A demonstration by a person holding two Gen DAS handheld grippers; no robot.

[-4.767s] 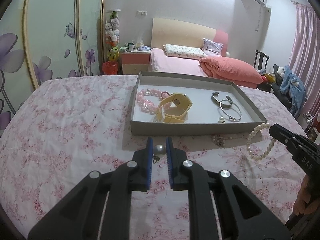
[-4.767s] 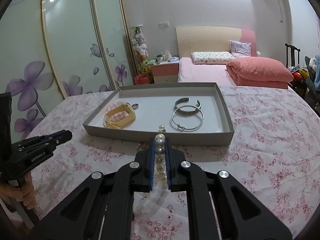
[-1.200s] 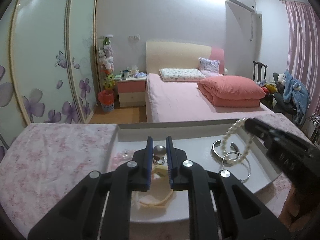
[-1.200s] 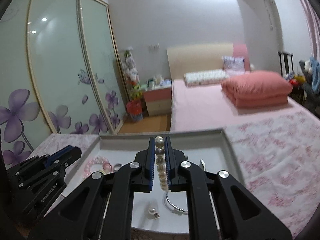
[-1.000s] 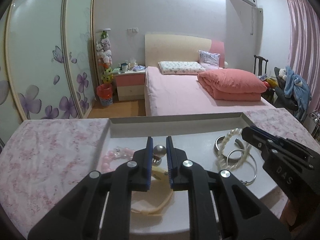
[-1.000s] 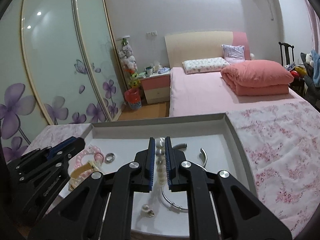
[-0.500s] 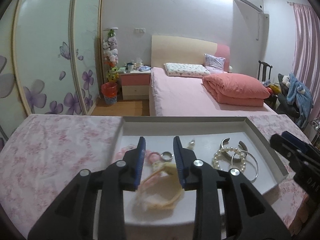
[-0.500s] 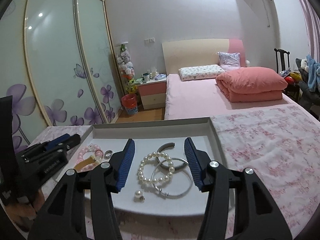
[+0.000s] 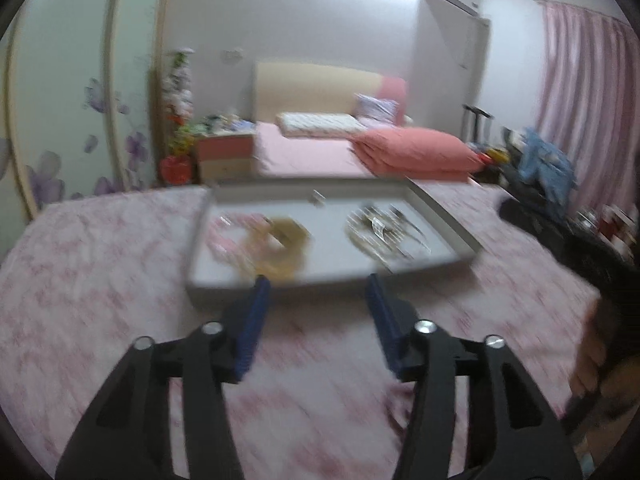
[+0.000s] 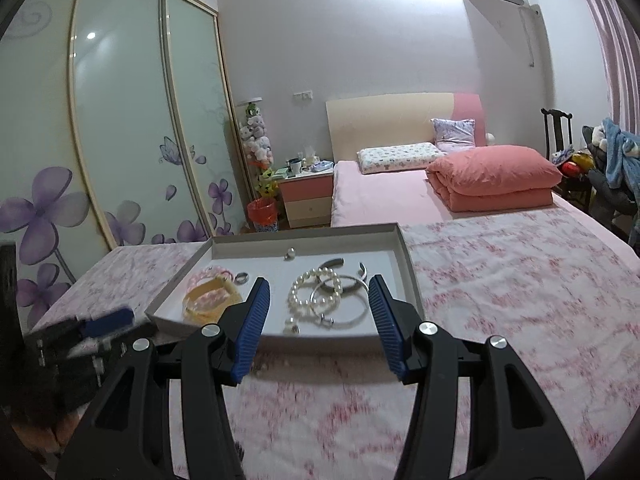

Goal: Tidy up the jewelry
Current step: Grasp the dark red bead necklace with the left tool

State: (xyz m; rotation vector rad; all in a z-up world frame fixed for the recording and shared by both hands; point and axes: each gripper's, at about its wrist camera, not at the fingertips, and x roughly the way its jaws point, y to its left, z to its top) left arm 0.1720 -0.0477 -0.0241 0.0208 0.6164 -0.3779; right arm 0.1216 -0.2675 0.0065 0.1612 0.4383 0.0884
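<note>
Nearest the lens in the right wrist view: right gripper (image 10: pixel 319 292), blue-padded fingers (image 10: pixel 256 312) spread wide and holding nothing, poised above the floral tablecloth (image 10: pixel 520 300) just short of the near wall of the grey tray (image 10: pixel 406 258). Low at the left edge, blurred: left gripper (image 10: pixel 106 322), its tips close to the tray's near left corner. In its own wrist view, heavily smeared by motion: left gripper (image 9: pixel 318 292) likewise splayed apart and empty, tips level with the tray (image 9: pixel 452 220) front wall.

Inside the tray, near the front wall: a small pearl earring (image 10: pixel 291 326). Just behind it: a white pearl bracelet (image 10: pixel 314 294), its right side overlapping a large silver hoop bangle (image 10: pixel 340 302). Behind those, toward the tray's back right: an open silver cuff (image 10: pixel 348 268). On the tray's left side: a yellow bracelet (image 10: pixel 210 298) lying with a pink beaded bracelet (image 10: pixel 204 274), and a small silver ring (image 10: pixel 241 277) just beside them toward the tray's middle. Close to the tray's back wall: a pearl-topped ring (image 10: pixel 290 254), apart from the rest.

Beyond the tray: a pink bed (image 10: pixel 384 196) with a folded salmon quilt (image 10: pixel 494 178), a pink nightstand (image 10: pixel 306 196) left of it, and flower-printed wardrobe doors (image 10: pixel 120 120) along the left wall.
</note>
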